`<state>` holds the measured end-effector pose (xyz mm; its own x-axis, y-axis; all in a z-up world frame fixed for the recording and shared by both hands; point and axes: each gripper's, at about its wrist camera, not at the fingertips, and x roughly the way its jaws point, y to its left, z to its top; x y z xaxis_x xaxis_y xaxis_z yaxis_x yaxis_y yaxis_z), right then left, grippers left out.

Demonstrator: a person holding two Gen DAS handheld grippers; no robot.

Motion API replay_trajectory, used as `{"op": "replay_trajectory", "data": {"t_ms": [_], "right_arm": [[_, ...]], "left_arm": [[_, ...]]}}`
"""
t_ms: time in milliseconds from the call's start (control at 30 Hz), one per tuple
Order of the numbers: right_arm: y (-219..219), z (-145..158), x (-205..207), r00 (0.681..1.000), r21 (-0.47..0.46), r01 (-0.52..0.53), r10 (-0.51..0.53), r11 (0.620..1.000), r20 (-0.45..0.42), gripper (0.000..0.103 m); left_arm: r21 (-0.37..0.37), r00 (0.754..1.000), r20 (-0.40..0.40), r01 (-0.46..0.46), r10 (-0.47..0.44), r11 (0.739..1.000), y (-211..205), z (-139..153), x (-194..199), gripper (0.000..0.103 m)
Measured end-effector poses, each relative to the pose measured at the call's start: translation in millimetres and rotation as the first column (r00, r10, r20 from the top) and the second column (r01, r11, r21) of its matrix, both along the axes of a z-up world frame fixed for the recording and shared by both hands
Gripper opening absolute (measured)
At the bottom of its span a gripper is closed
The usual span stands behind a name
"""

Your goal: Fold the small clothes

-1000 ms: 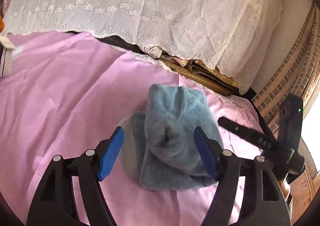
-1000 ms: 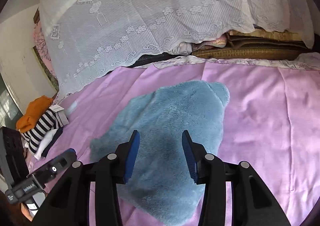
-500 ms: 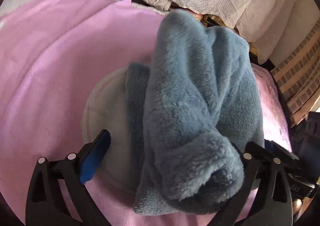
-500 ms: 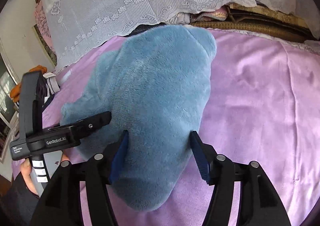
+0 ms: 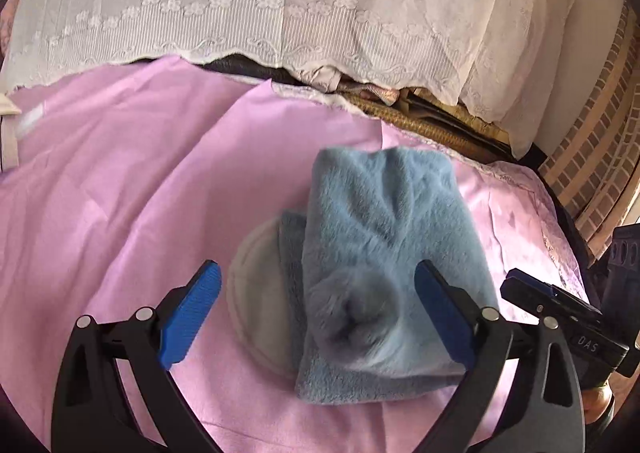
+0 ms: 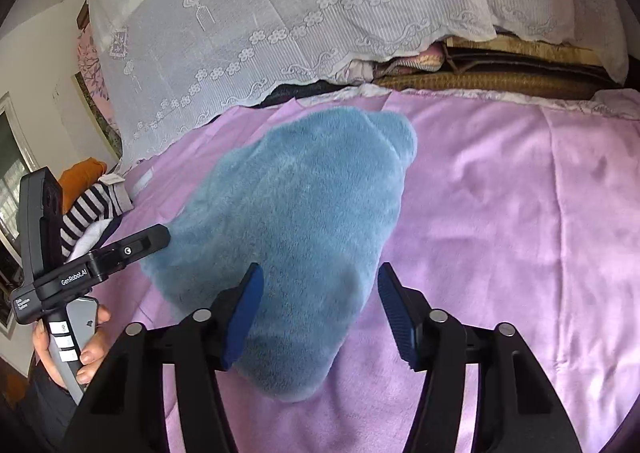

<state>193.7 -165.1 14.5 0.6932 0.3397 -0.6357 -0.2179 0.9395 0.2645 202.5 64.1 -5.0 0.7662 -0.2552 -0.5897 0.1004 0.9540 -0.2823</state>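
A fluffy blue garment (image 5: 384, 253) lies folded in a bundle on the pink bedsheet (image 5: 120, 193), with a pale round patch (image 5: 256, 293) showing at its left edge. My left gripper (image 5: 316, 317) is open just in front of it, jaws wide and holding nothing. In the right wrist view the same blue garment (image 6: 296, 221) fills the middle. My right gripper (image 6: 320, 313) is open, its blue pads either side of the garment's near end and above it. The left gripper's body (image 6: 92, 269) shows at the left there.
A white lace cover (image 5: 300, 5) drapes over stacked bedding at the back. Woven mats (image 6: 500, 69) lie under it. Striped and orange clothes (image 6: 84, 201) are piled at the far left. A brick wall (image 5: 592, 141) stands at the right.
Both grippers came in close over the blue garment half a second ago and have now pulled back. The garment lies on the sheet, released, and both jaws are open.
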Motion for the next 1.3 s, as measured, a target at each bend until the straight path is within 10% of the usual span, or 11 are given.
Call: {"op": "replay_trajectory", "data": {"t_ms": [67, 233, 500, 1000, 1300], "right_arm": [[-3.1, 9.3, 17.0, 1.0, 0.043, 0.017, -0.017, 0.999, 0.005, 0.03], [-2.4, 14.2, 67.7, 0.998, 0.14, 0.059, -0.061, 0.988, 0.006, 0.026], [18.3, -35.1, 124.9, 0.992, 0.122, 0.058, -0.044, 0.991, -0.116, 0.023], [19.7, -39.3, 104.0, 0.997, 0.054, 0.068, -0.066, 0.996, -0.045, 0.025], [32.7, 3.3, 53.3, 0.998, 0.039, 0.007, -0.01, 0.999, 0.064, 0.03]], "left_arm": [[0.013, 1.0, 0.025, 0.005, -0.005, 1.0, -10.8, 15.2, 11.7, 0.094], [0.011, 1.0, 0.023, 0.016, -0.016, 1.0, -33.8, 22.9, 47.5, 0.094], [0.014, 0.985, -0.163, -0.048, 0.05, 0.999, -25.1, -46.2, 95.3, 0.095], [-0.135, 0.99, -0.139, -0.024, 0.005, 0.991, -6.2, -49.6, 74.2, 0.095], [-0.033, 0.995, -0.059, -0.077, 0.074, 0.997, -2.0, -25.0, 42.6, 0.094]]}}
